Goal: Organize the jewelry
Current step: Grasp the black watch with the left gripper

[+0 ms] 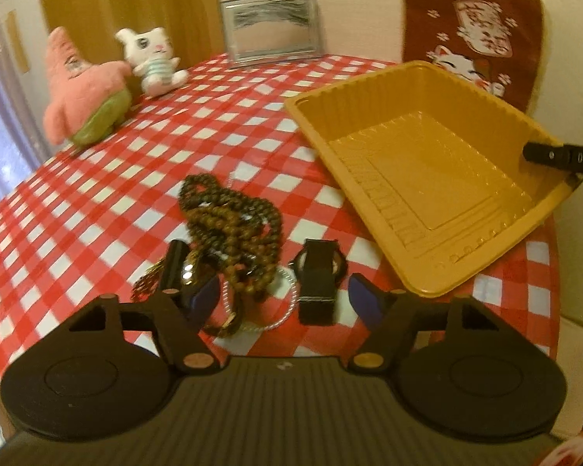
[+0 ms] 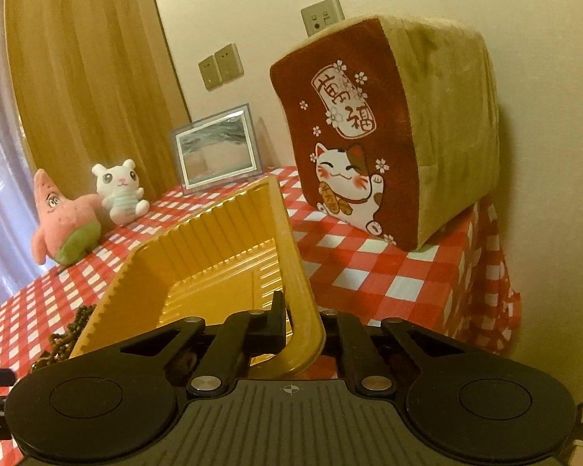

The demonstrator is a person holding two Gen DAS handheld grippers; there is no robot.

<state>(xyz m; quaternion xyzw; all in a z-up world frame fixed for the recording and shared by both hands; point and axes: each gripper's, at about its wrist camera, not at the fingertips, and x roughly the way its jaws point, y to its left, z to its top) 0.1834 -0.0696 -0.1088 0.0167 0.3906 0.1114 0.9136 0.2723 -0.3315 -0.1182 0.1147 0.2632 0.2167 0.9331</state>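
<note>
Left wrist view: bead necklaces (image 1: 229, 213) run under the left tool's (image 1: 283, 295) near finger, so the pile's lower end is hidden; gold piece (image 1: 147, 281) beside it too blurred to identify. Right tool (image 1: 563, 157) cut off by frame edge. Right wrist view: tray (image 2: 221, 256) hides most of the beads; its gripped rim is partly covered by the fingers (image 2: 276, 322).

Your left gripper (image 1: 283, 295) is matte black with blue finger pads (image 1: 363, 298), copper-toned pivot pins and a ribbed body. Your right gripper (image 2: 303, 326) matches, with silver screws and a small crosshair mark.
</note>
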